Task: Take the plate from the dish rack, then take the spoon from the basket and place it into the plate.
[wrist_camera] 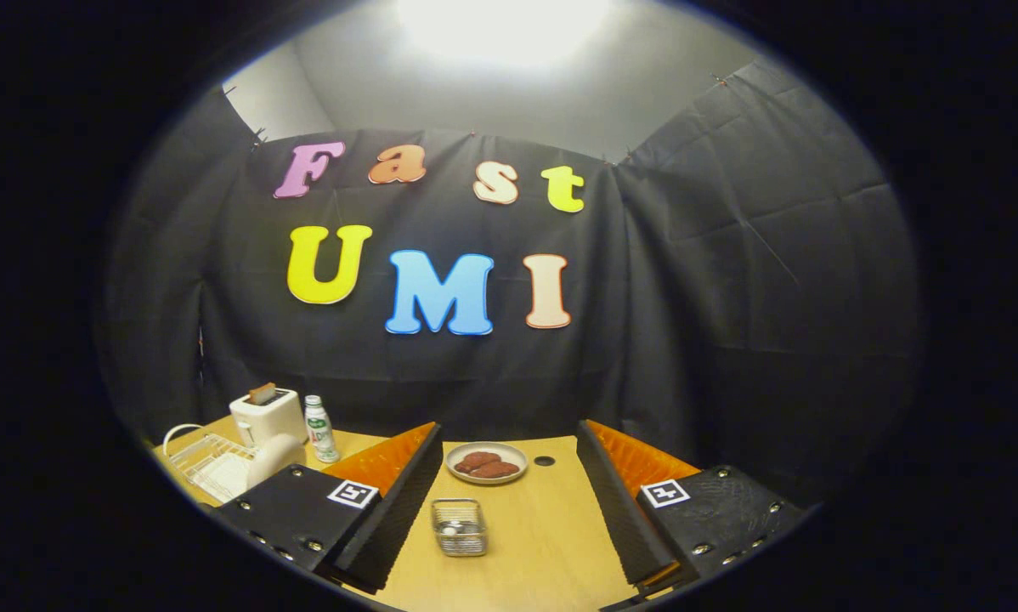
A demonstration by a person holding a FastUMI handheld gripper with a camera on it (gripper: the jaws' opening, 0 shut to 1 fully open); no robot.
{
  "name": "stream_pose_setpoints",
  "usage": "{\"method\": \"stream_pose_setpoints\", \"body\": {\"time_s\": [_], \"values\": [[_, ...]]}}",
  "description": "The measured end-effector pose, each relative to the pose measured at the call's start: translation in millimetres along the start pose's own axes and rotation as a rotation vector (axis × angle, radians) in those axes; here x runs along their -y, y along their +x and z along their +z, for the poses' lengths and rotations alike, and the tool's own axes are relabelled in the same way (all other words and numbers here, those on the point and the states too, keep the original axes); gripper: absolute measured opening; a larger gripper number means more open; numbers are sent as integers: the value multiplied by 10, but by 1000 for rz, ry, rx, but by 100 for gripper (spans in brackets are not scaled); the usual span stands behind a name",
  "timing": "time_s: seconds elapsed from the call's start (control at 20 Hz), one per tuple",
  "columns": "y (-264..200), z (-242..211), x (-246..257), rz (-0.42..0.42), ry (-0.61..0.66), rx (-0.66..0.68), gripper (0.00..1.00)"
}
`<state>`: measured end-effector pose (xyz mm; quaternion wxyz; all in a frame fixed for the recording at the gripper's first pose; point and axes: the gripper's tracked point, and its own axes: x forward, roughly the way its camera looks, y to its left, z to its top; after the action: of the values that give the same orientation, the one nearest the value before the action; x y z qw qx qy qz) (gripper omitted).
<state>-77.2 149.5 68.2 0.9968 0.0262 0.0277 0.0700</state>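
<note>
My gripper (pixel 509 510) is open, its two fingers spread wide above the wooden table (pixel 551 544), with nothing held. Between the fingers, a little ahead, sits a small wire basket (pixel 459 527) with something pale and metallic inside; the spoon's shape is too small to make out. Off to the left, beyond the left finger, stands a white wire dish rack (pixel 207 463) with a pale plate (pixel 273 457) leaning upright in it, partly hidden by the finger.
A grey dish with brown cookies (pixel 487 463) lies beyond the basket, near a small dark hole in the table (pixel 545 461). A white toaster (pixel 267 415) with toast and a small bottle (pixel 319 427) stand at the back left by the black cloth wall.
</note>
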Motion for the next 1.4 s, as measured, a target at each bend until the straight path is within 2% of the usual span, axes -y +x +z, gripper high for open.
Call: {"method": "stream_pose_setpoints", "body": {"time_s": [0.35, 0.7, 0.9, 1.1, 1.2, 1.4], "values": [[-24, 96, -1070, 153, 27, -25, 97], [118, -221, -1888, 268, 48, -120, 97], [277, -493, -2187, 264, 63, -190, 96], [458, -790, -2365, 221, 40, -283, 96], [559, -920, -2495, 220, 27, -324, 88], [713, -1221, -2628, 184, -2, -422, 88]]}}
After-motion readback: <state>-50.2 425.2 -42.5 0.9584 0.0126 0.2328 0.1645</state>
